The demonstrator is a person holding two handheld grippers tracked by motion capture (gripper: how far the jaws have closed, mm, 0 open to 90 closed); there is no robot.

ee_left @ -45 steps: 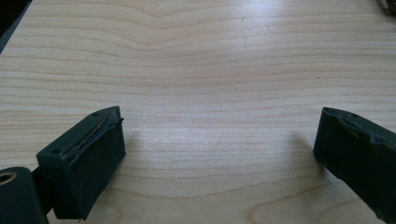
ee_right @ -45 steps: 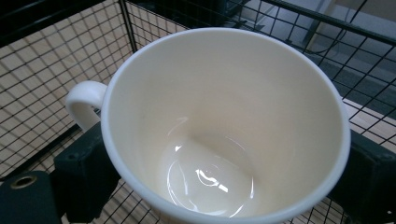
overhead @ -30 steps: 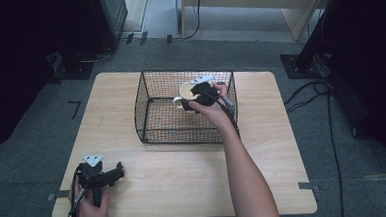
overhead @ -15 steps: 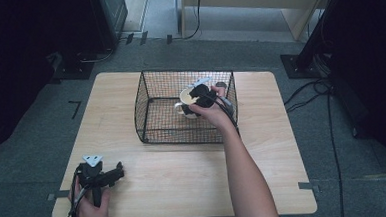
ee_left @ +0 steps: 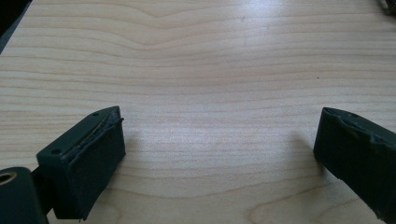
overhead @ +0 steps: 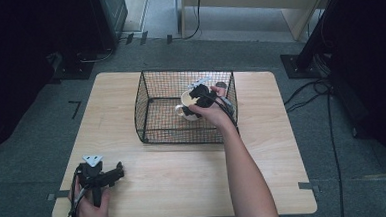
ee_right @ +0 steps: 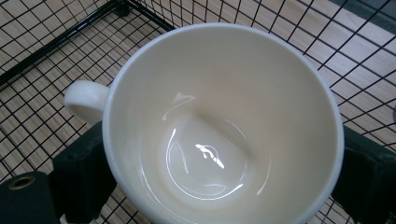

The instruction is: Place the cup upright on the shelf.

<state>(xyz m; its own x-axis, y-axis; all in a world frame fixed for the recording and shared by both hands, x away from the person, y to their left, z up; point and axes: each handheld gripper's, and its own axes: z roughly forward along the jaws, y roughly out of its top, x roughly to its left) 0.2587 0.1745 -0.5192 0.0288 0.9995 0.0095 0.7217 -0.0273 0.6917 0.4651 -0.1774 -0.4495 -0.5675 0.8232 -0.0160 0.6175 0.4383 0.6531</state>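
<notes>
White mug (ee_right: 224, 126), mouth up, handle toward the basket (overhead: 150, 90) left, clamped in the right gripper (overhead: 200, 95).

My left gripper (ee_left: 219, 154) hangs low over the pale wooden table (ee_left: 201, 60), its two black jaws spread wide with bare wood grain between them. The left jaw shows its padded face, a little frayed along the edge. Each jaw casts a faint shadow on the wood just beside it.

wire basket (overhead: 153, 110) on wooden table (overhead: 184, 174)
</notes>
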